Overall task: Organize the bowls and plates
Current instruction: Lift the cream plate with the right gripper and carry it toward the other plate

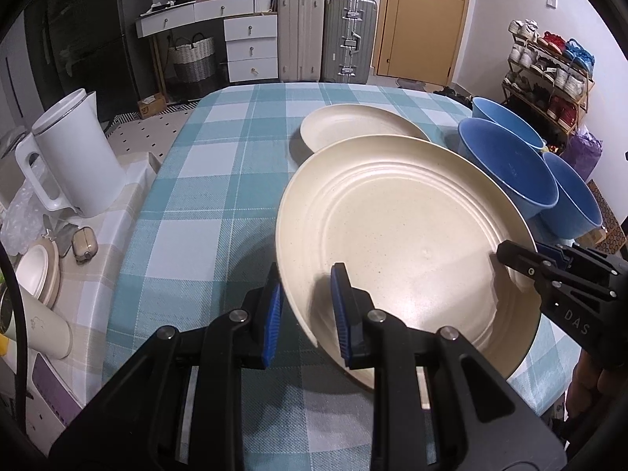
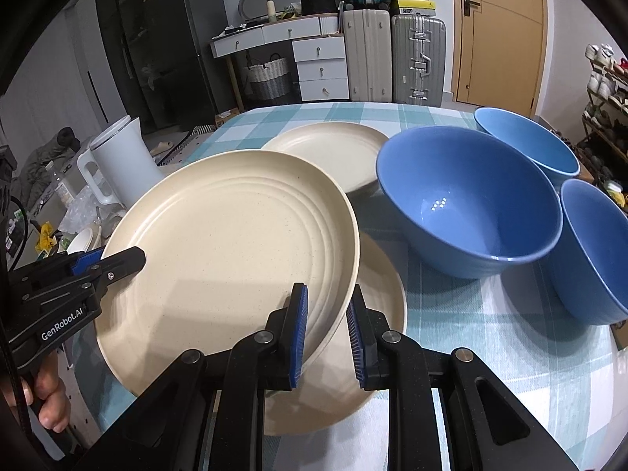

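The left gripper (image 1: 306, 306) is clamped on the left rim of the cream plate (image 1: 400, 235); the right gripper (image 2: 327, 327) is clamped on its right rim. The plate is held tilted above the checked tablecloth (image 1: 204, 180), over a second cream plate (image 2: 384, 314) lying flat. To stack well, keep both grips level, centre the carried plate over the lower one, then lower evenly before releasing. A third plate (image 2: 333, 157) lies beyond; three blue bowls (image 2: 471, 204) stand to the right.
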Demonstrator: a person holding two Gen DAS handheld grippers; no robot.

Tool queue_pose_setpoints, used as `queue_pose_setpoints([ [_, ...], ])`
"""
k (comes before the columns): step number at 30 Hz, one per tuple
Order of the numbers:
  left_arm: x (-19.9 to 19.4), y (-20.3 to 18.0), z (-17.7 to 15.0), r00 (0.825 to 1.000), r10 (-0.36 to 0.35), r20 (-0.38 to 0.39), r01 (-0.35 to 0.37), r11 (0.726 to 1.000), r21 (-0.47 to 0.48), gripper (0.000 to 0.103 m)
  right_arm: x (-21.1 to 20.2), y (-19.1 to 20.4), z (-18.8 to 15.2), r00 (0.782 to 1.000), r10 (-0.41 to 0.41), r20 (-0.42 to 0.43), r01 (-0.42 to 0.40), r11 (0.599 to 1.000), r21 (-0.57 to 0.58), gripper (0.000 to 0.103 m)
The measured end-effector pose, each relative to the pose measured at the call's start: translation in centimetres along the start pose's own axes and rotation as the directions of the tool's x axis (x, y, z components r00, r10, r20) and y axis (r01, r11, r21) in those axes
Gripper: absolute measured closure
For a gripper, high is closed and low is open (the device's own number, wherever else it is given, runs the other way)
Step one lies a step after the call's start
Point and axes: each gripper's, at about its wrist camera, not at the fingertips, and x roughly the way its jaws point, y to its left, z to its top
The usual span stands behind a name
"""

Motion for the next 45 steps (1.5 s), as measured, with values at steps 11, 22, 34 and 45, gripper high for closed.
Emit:
queue_pose_setpoints([
  [11,1.9,-1.4,-1.0,1.0,0.005,-0.029,-0.004,0.999,0.042,0.081,0.5,-1.0,-1.5,0.999,-0.051,-0.019,0.051,0.999,-0.005,0.082],
  [22,4.1,-2.9,-1.3,0.998,0.035,-0.044,-0.03,0.994,0.102,0.079,1.6,-1.5,-2.3,0.993,-0.107,-0.039,0.107,0.994,-0.016,0.082],
  [34,5.1,-4.8,-1.9,0.996,0.076,-0.05,-0.066,0.982,0.179,0.077,2.0,-2.5,-3.0,0.989,-0.137,-0.046,0.137,0.991,-0.005,0.082],
  [45,6.3,-5.3,-2.7,0.989,0.127,-0.075,-0.107,0.968,0.226,0.078,2.8,-1.3,-3.0,0.979,-0.202,-0.026,0.201,0.978,-0.052,0.082],
])
